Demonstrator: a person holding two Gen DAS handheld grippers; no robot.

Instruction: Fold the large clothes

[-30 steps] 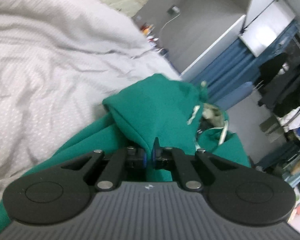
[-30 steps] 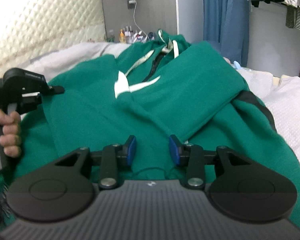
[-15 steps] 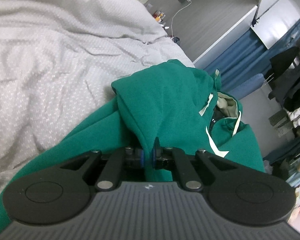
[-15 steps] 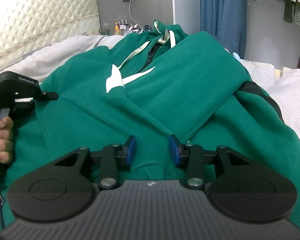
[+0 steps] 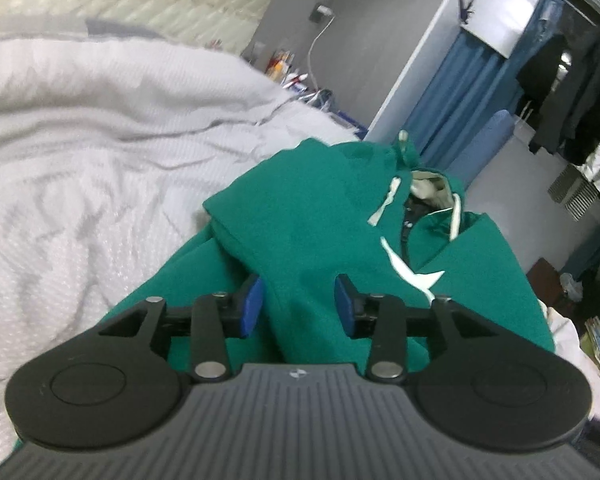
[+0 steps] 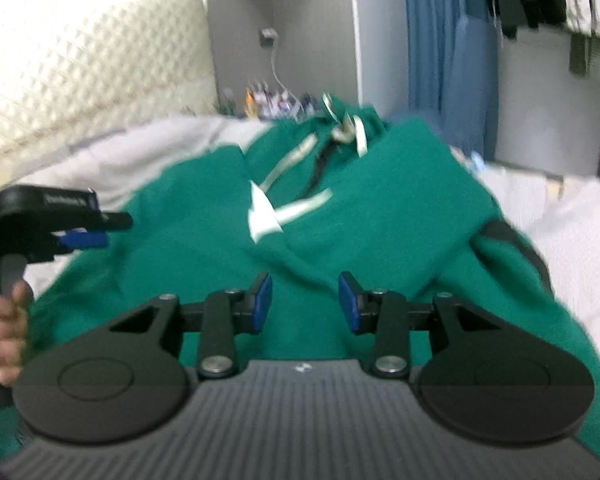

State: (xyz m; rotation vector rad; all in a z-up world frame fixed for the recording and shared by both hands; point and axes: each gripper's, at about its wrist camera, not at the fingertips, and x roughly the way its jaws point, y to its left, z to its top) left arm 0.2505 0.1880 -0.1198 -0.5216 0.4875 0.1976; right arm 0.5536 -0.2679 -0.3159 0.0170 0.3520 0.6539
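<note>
A green zip hoodie (image 5: 320, 220) with white drawstrings lies on the bed, both sleeves folded in over its chest (image 6: 380, 208). My left gripper (image 5: 298, 306) hovers just above the folded left sleeve. Its jaws are opening, and the sleeve's fold lies between and under them with neither pad pressing on it. In the right wrist view that left gripper (image 6: 100, 228) shows at the hoodie's left edge, held by a hand (image 6: 8, 332). My right gripper (image 6: 305, 302) stands open over the lower middle of the hoodie, gripping nothing.
A white textured bedspread (image 5: 80, 160) surrounds the hoodie (image 6: 580, 232). A quilted headboard (image 6: 80, 80) stands behind. Small bottles (image 6: 268, 96) crowd a bedside surface. A blue curtain (image 5: 460, 100) and hanging dark clothes (image 5: 572, 80) are at the right.
My left gripper was shut on the sleeve fold; its jaws have come apart, the fabric has dropped free, and the gripper has lifted and rolled. The right gripper stays open, slightly raised.
</note>
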